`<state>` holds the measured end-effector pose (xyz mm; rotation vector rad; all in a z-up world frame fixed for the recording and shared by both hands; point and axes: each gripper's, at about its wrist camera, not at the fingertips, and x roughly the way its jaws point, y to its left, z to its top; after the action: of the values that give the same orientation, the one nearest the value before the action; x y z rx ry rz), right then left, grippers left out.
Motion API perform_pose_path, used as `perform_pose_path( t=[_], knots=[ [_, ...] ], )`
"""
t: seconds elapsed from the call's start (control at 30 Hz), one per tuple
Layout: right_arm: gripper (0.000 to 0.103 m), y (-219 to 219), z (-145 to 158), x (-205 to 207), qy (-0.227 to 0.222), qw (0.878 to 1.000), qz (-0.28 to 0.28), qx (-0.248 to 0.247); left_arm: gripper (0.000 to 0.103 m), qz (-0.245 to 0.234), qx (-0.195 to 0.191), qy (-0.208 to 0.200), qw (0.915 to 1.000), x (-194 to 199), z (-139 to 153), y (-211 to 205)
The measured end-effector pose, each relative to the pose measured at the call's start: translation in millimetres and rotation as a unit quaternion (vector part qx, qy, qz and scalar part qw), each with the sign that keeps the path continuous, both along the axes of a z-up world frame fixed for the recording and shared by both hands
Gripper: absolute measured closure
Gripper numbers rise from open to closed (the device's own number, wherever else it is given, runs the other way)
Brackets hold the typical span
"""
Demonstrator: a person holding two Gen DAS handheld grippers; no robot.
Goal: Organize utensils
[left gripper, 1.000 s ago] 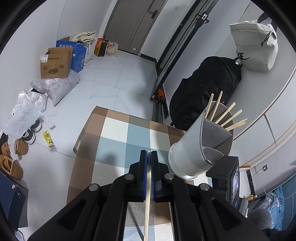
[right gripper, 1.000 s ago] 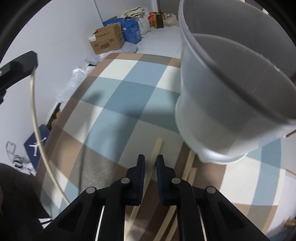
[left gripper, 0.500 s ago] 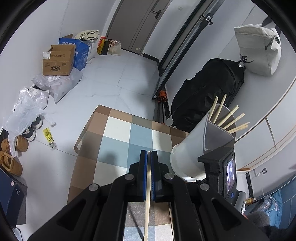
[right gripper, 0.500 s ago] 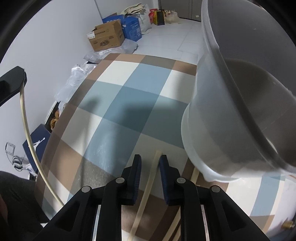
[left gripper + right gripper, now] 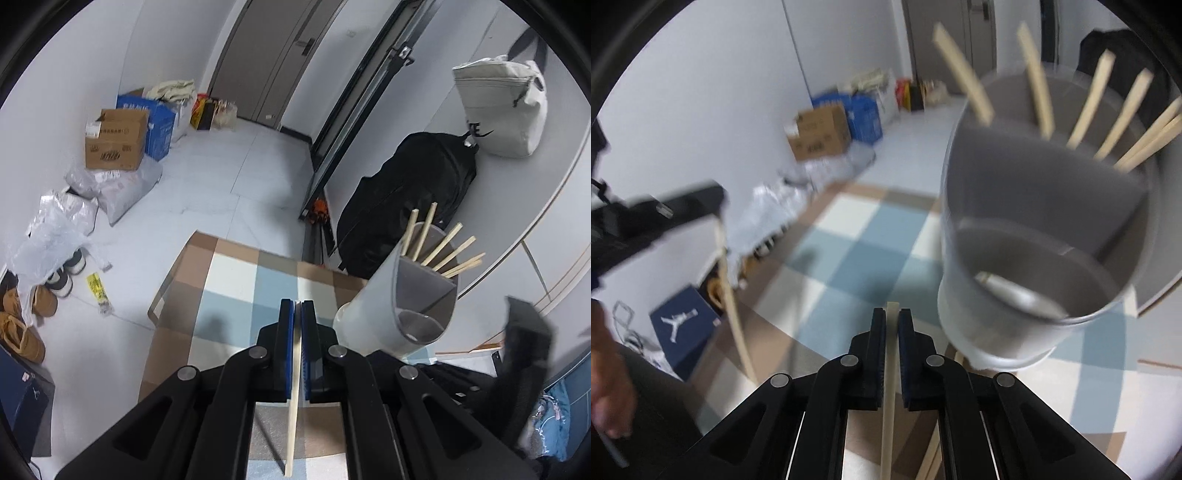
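A grey two-part utensil holder (image 5: 391, 306) stands on the checked tablecloth (image 5: 236, 280), with several wooden chopsticks (image 5: 443, 247) sticking out of its back compartment. My left gripper (image 5: 297, 306) is shut on one wooden chopstick (image 5: 293, 406), left of the holder. In the right wrist view my right gripper (image 5: 892, 314) is shut on another chopstick (image 5: 889, 387), lifted above the cloth just left of the holder (image 5: 1034, 258). A metal utensil (image 5: 1015, 293) lies in the holder's front compartment. The left gripper (image 5: 716, 212) with its chopstick (image 5: 733, 295) shows blurred at the left.
More loose chopsticks (image 5: 931, 458) lie on the cloth by the holder's base. Beyond the table are cardboard boxes (image 5: 114, 138), plastic bags (image 5: 55, 229), shoes (image 5: 22, 321), a black backpack (image 5: 402, 206) and a grey bag (image 5: 502, 107). A person's hand (image 5: 609, 387) shows at the lower left.
My right gripper closed on a chopstick from the cloth and rose with it, so the holder's opening now shows. The left gripper kept its chopstick and stayed nearly still.
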<state>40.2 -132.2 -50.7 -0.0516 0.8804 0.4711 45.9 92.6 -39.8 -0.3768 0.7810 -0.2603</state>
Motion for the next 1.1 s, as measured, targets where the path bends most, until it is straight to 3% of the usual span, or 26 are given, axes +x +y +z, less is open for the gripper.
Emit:
perform_pose_path(
  t=[0.33, 0.37, 0.63, 0.8, 0.97, 1.0, 1.07, 1.1],
  knots=[
    [0.098, -28.8, 73.8, -25.9, -0.089, 0.994, -0.005, 0.068, 0.103, -0.017, 0.026, -0.038, 0.9988, -11.1, 24.9, -21.1],
    [0.103, -32.3, 80.1, -28.6, -0.097, 0.993, -0.004, 0.072, 0.103, -0.018, 0.029, -0.043, 0.9985, -11.6, 28.6, -23.7],
    [0.103, -47.7, 105.2, -35.3, -0.118, 0.989, 0.004, 0.092, 0.103, -0.033, 0.043, -0.063, 0.9965, -10.4, 44.8, -39.5],
    [0.103, -53.4, 83.4, -34.8, -0.072, 0.992, 0.006, 0.101, 0.103, -0.031, 0.053, -0.054, 0.9967, -7.5, 36.9, -39.3],
    [0.099, -58.2, 34.4, -28.4, 0.026, 0.99, -0.012, 0.141, 0.103, -0.026, 0.053, -0.041, 0.9974, -5.1, 26.0, -34.7],
    [0.097, -58.9, 25.6, -27.0, 0.044, 0.987, -0.019, 0.155, 0.103, -0.026, 0.056, -0.041, 0.9972, -4.9, 25.2, -34.2],
    [0.079, -57.6, 4.6, -24.0, 0.091, 0.979, -0.038, 0.176, 0.103, -0.025, 0.063, -0.047, 0.9966, -5.0, 24.7, -31.2],
    [0.079, -56.4, -3.6, -23.3, 0.107, 0.976, -0.044, 0.186, 0.103, -0.026, 0.062, -0.048, 0.9966, -4.9, 24.4, -29.6]
  ],
)
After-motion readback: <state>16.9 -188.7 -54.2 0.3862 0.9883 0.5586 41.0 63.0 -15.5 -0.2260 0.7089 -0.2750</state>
